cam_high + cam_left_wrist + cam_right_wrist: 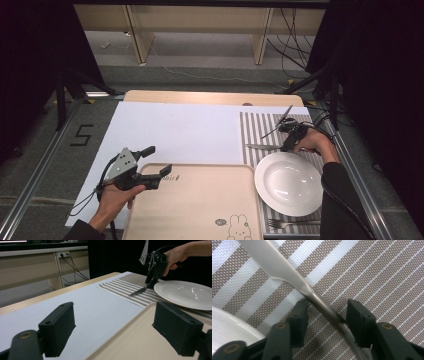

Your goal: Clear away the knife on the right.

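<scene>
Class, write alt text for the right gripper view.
The right gripper straddles a table knife's handle, jaws open on either side. The knife lies on a striped placemat, with a white plate's rim at lower left.

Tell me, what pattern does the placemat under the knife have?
Brown and white stripes on the placemat, clearest in the right gripper view.

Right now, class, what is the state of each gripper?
Left gripper: open, holding nothing, over the tray.
Right gripper: open, jaws either side of the knife.

Silver knife (294,277) flat on striped placemat (367,267); beside white plate (288,183)
</scene>
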Available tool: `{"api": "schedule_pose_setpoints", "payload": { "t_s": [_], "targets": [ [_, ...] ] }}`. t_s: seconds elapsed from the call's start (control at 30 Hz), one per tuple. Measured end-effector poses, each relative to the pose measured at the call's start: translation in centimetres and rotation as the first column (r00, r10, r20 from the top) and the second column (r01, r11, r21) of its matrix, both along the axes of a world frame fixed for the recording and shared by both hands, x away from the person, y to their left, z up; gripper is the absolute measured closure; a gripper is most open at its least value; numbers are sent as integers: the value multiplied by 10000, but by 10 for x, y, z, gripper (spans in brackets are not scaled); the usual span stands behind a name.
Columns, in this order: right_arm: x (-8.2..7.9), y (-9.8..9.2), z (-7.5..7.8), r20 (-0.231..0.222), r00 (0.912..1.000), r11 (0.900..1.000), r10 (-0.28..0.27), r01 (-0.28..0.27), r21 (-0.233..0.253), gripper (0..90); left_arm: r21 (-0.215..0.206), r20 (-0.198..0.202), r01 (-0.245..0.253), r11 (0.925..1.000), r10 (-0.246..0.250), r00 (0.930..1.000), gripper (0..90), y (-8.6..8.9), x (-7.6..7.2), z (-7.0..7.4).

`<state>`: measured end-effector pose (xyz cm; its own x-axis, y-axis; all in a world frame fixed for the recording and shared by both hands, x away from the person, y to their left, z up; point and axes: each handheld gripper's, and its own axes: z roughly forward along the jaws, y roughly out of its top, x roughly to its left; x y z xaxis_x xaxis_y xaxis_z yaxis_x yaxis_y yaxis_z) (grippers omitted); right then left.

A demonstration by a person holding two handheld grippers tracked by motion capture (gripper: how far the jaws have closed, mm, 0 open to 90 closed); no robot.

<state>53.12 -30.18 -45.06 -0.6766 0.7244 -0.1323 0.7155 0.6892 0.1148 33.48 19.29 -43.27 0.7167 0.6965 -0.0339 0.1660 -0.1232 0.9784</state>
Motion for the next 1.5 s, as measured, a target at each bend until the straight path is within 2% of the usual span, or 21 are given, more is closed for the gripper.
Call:
{"api": "schedule_pose_setpoints", "payload": {
  "t_s": [0.03, 0.13, 0.23, 0.27, 0.5, 0.57, 0.83, 0.87, 0.93, 0.97, 1.17, 1.27, 1.33, 1.4, 1.47, 1.5],
  "targets": [
    [0, 0, 0, -44, 10000, 9999, 44, -44, 98, 584, 56, 11, -4, 10000, 4, 10000, 168, -1, 0, 0],
    [-1, 0, 0, -102, 9998, 9997, 147, -145, 193, 638, 56, 38, 21, 10000, -21, 10000, 168, -1, -1, 0],
    [-3, 2, 1, -110, 9995, 9995, 284, -282, 135, 681, 49, 35, 16, 10000, -17, 10000, 168, -1, 0, 0],
    [-4, 4, 1, -208, 9998, 9999, 58, -55, 145, 692, 59, 35, 14, 10000, -14, 10000, 168, -1, 0, 0],
    [-7, 7, 0, 55, 9987, 9987, 500, -500, -19, 756, 72, 23, -22, 10000, 22, 10000, 166, 0, 0, 0],
    [-7, 8, 0, -8, 9984, 9984, 574, -574, -17, 785, 66, 16, -26, 10000, 26, 10000, 166, -1, 0, 0],
    [-8, 9, 0, -2, 9992, 9992, 406, -406, -51, 799, -32, 7, -129, 9999, 129, 9999, 165, 1, 0, 0],
    [-7, 8, -1, 56, 9985, 9985, 548, -548, -50, 799, -32, 7, -129, 9999, 129, 9999, 164, 1, 0, 0],
    [-8, 10, 1, -51, 9999, 9999, 146, -146, -20, 799, -25, 17, -121, 9999, 121, 9999, 163, 1, 0, 1],
    [-8, 10, 1, -51, 9999, 9999, 146, -146, -20, 799, -8, 25, -104, 9999, 104, 9999, 163, 1, 0, 1],
    [-7, 9, 2, 509, 9985, 9998, -177, 177, -3, 801, -36, 57, -69, 10000, 70, 10000, 164, 1, 0, 1],
    [-5, 8, 6, 642, 9977, 9997, -223, 224, -11, 801, -70, 36, -103, 9999, 103, 9999, 163, 2, 1, 1],
    [-2, 8, 15, 1214, 9920, 9994, -339, 327, 120, 803, -78, 21, -135, 9999, 135, 9999, 163, 2, 1, 1],
    [-1, 8, 17, 1305, 9904, 9989, -452, 430, 196, 803, -104, 24, -140, 9998, 140, 9999, 163, 2, 1, 1],
    [2, 8, 26, 1861, 9805, 9976, -626, 562, 396, 804, -103, 28, -146, 9998, 147, 9999, 163, 2, 1, 1],
    [5, 10, 32, 2303, 9706, 9971, -703, 619, 432, 804, -103, 30, -147, 9998, 147, 9999, 163, 2, 1, 1]
  ]
}}
